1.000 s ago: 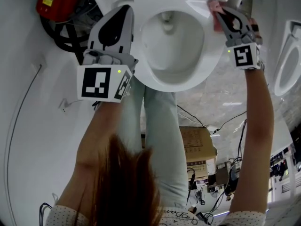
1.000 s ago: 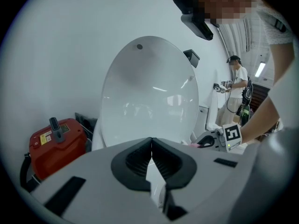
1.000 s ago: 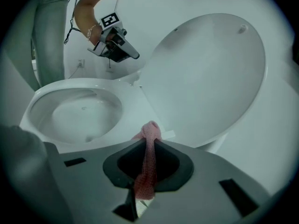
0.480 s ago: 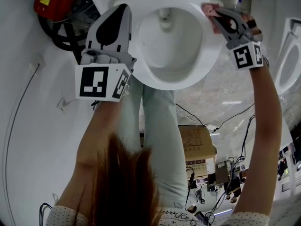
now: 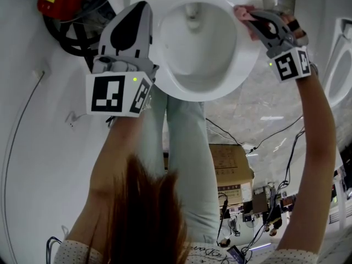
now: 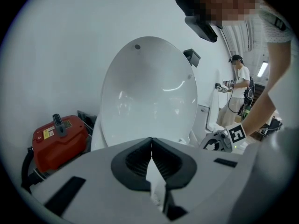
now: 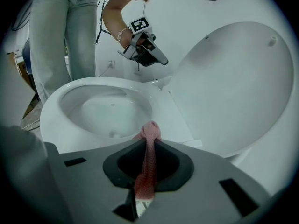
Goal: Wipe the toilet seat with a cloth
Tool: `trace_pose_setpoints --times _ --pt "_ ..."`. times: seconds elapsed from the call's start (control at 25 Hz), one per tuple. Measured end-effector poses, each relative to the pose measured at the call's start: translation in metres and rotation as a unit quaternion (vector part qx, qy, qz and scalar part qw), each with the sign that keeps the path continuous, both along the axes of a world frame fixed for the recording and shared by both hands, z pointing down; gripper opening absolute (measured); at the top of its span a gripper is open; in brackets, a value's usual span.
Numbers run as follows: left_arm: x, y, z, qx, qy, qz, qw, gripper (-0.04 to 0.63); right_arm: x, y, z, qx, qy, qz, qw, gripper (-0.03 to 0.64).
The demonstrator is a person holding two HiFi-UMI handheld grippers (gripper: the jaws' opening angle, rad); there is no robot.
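Shifted back along the toilet seat [image 7: 175, 118], the right hand-held gripper [image 7: 150, 141] pinches the cloth [image 7: 146, 169] between its jaws.

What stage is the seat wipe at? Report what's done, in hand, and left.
Done: the lid is up and the right tool is shut on the pink cloth. In hand: the cloth is at the rear of the toilet seat, near the hinge. Left: the rest of the ring; nothing shows which stretches are wiped. The left tool is shut and empty, beside the seat.

Nothing can be read: the yellow label [image 6: 48, 133] on the red machine [image 6: 63, 148] and the print on the cardboard box [image 5: 231, 170] are too small.
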State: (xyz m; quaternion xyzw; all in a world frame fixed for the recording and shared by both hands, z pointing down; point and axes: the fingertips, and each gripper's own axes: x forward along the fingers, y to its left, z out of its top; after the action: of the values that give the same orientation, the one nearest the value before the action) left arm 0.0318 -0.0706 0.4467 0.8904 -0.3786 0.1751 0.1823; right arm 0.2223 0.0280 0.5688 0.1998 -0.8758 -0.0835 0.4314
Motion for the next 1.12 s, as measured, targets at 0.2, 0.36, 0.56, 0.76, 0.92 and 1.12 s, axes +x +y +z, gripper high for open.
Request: trace_pose_setpoints --times 0.2,0.36,0.56,0.76,0.92,1.12 --pt "-0.002 0.003 0.002 0.0 -0.004 -0.001 1.0 0.003 -0.002 0.012 0.002 -0.009 0.002 -0.018 1.0 0.046" --pt "-0.003 0.006 0.002 0.001 -0.005 0.001 1.0 0.004 -0.004 0.026 0.004 -0.016 -0.001 -0.03 0.999 0.046" --pt "-0.004 0.009 0.002 0.001 -0.007 0.006 1.0 0.004 -0.005 0.043 0.008 -0.024 -0.01 -0.039 0.999 0.046" --pt "-0.003 0.01 0.003 0.003 -0.011 0.01 0.9999 0.005 -0.006 0.054 0.008 -0.032 -0.008 -0.044 0.998 0.046" --pt "-0.004 0.011 0.001 0.005 -0.013 0.012 0.9998 0.004 -0.006 0.061 0.009 -0.033 -0.013 -0.041 0.999 0.046" --pt "-0.005 0.013 0.0 0.006 -0.014 0.014 0.9998 0.004 -0.008 0.073 0.01 -0.038 -0.017 -0.036 0.998 0.047"
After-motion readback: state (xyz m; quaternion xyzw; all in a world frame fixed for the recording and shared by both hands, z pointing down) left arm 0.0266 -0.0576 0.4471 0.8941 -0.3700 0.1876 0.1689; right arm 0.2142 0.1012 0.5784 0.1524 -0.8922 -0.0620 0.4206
